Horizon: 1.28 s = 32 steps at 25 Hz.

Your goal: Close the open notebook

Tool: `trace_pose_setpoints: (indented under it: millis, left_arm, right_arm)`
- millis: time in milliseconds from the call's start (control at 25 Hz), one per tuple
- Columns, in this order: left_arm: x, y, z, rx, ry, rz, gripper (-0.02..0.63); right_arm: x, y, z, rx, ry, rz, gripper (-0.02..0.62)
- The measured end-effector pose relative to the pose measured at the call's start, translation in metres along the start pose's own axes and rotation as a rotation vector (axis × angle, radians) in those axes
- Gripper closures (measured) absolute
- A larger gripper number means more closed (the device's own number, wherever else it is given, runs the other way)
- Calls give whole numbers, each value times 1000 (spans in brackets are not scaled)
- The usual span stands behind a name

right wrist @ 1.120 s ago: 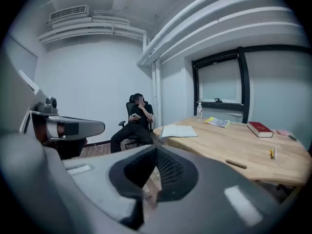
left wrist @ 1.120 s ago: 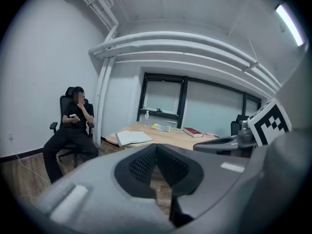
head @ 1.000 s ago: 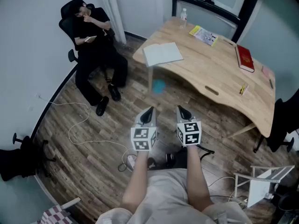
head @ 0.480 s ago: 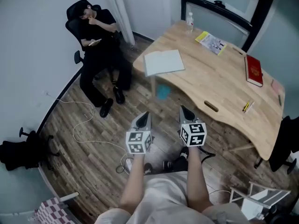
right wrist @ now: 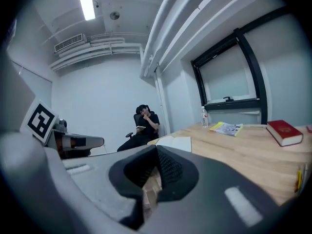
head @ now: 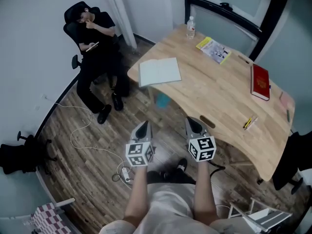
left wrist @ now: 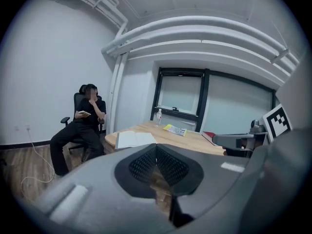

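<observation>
The open notebook (head: 160, 71) lies flat, white pages up, on the near left corner of the wooden table (head: 229, 99). It also shows in the left gripper view (left wrist: 135, 139) and in the right gripper view (right wrist: 175, 143). My left gripper (head: 142, 126) is shut and empty, held over the floor short of the table. My right gripper (head: 193, 121) is shut and empty too, just at the table's front edge. Both point toward the notebook and are well apart from it.
A person (head: 95, 43) sits in a black chair left of the table. On the table are a water bottle (head: 190, 27), a yellow booklet (head: 213, 44), a red book (head: 260, 81) and pens (head: 249, 122). Cables (head: 92, 143) trail on the floor.
Both grippers have moved forward toward the table, still shut. The notebook and table now sit closer to them in the head view.
</observation>
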<state>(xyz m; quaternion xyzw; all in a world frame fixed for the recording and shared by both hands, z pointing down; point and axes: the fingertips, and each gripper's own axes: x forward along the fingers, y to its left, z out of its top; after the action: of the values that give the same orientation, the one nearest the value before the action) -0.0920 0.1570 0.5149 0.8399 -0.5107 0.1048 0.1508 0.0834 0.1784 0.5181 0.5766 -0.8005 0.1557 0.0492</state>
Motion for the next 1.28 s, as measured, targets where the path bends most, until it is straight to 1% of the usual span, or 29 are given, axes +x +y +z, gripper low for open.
trace_pose_setpoints:
  millis: [160, 320, 480, 640, 720, 800, 920, 1000, 1080, 1160, 1280]
  left_arm:
    - [7, -5, -11, -10, 30, 7, 598]
    - [15, 5, -6, -31, 17, 24, 598]
    - [32, 18, 5, -38, 9, 9, 598]
    - [58, 34, 22, -50, -10, -35, 598]
    - [73, 48, 30, -70, -23, -41, 599]
    - [88, 64, 36, -105, -31, -36, 598]
    - [109, 84, 47, -125, -38, -54, 598]
    - [120, 104, 55, -118, -39, -66, 599]
    - [129, 128, 59, -129, -37, -66, 598]
    - [136, 153, 60, -152, -36, -55, 598]
    - [140, 188, 58, -178, -20, -29, 598]
  right_arm:
    - [6, -7, -7, 5, 23, 26, 594]
    - [21, -8, -15, 9, 69, 35, 594]
    - [40, -14, -15, 26, 103, 15, 594]
    - [61, -25, 0, 35, 105, -36, 594]
    - [72, -29, 12, 54, 93, -61, 594]
    - [84, -32, 24, 52, 89, -75, 594]
    - [103, -36, 36, -3, 106, -78, 594]
    - [120, -36, 37, -32, 126, -62, 594]
    - [137, -41, 34, -49, 151, -63, 594]
    - [155, -50, 34, -43, 162, -82, 594]
    - [180, -52, 40, 9, 150, -109, 594]
